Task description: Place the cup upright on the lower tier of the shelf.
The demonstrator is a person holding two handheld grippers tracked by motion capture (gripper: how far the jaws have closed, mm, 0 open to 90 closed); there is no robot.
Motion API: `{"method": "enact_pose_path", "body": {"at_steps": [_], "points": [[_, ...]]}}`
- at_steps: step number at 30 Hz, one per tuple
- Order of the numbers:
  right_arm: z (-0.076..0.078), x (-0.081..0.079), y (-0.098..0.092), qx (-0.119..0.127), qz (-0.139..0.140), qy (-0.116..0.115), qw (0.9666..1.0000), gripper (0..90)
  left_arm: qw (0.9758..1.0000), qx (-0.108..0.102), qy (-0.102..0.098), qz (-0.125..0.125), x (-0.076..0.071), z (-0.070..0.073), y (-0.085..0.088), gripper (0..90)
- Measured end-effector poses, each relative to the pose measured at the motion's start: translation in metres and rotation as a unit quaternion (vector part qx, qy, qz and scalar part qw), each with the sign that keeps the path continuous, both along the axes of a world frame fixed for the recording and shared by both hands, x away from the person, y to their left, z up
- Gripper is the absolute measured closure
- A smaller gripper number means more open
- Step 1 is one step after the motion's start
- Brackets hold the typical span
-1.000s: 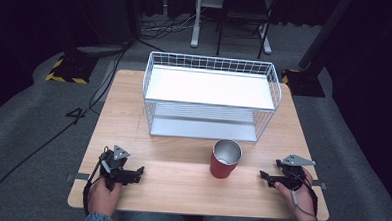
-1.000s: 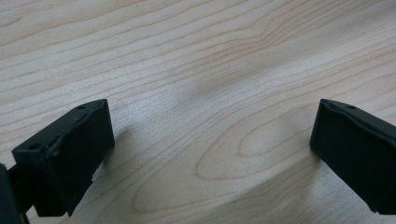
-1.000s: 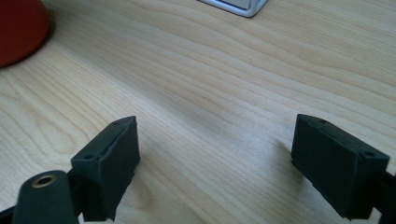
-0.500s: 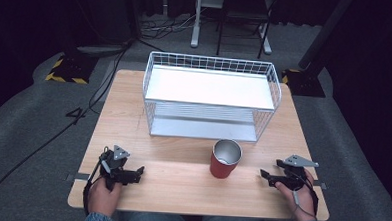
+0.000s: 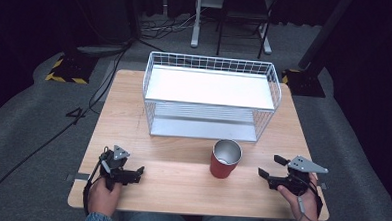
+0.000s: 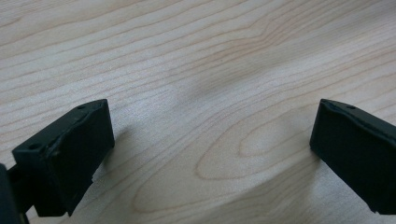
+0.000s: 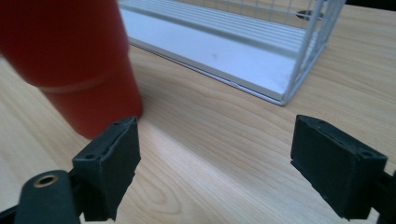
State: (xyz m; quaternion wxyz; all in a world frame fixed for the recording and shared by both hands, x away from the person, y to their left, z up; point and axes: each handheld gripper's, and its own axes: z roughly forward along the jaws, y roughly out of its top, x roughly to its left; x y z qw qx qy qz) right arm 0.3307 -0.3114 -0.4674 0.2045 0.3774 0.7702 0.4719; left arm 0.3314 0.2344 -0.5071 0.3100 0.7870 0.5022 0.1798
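From above, I am resting my left gripper (image 5: 137, 172) and right gripper (image 5: 268, 166) low at the counter's (image 5: 181, 182) near edge, both empty. A red cup (image 5: 225, 159) is standing upright between them, nearer the right, just in front of a white wire rack (image 5: 210, 98).

Left gripper view: my fingers (image 6: 70, 154) are spreading wide over bare wood.

Right gripper view: my fingers (image 7: 109, 163) are gaping apart, the cup (image 7: 74, 60) looming close. I judge a careless sideways nudge could topple it.
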Motion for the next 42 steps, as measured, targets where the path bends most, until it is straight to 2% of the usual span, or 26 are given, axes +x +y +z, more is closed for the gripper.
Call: {"method": "enact_pose_path", "body": {"at_steps": [8, 15, 19, 29, 42], "points": [[0.017, -0.015, 0.011, 0.010, 0.019, 0.000, 0.9998, 16.5, 1.0000, 0.000, 0.000, 0.000, 0.000, 0.000, 0.000, 0.1], [0.023, -0.023, 0.027, 0.015, 0.042, 0.008, 0.9990, 16.2, 1.0000, 0.000, 0.000, 0.000, 0.000, 0.000, 0.000, 0.1], [0.026, -0.025, 0.038, 0.017, 0.057, 0.004, 0.9982, 16.0, 1.0000, 0.000, 0.000, 0.000, 0.000, 0.000, 0.000, 0.1], [0.013, -0.020, 0.069, 0.032, 0.074, 0.015, 0.9967, 16.0, 1.0000, 0.002, 0.001, -0.001, 0.000, 0.000, 0.000, 0.1], [-0.011, 0.001, 0.101, 0.033, 0.077, 0.032, 0.9960, 15.9, 1.0000, 0.003, 0.000, -0.001, 0.001, 0.000, 0.000, 0.1]]}}
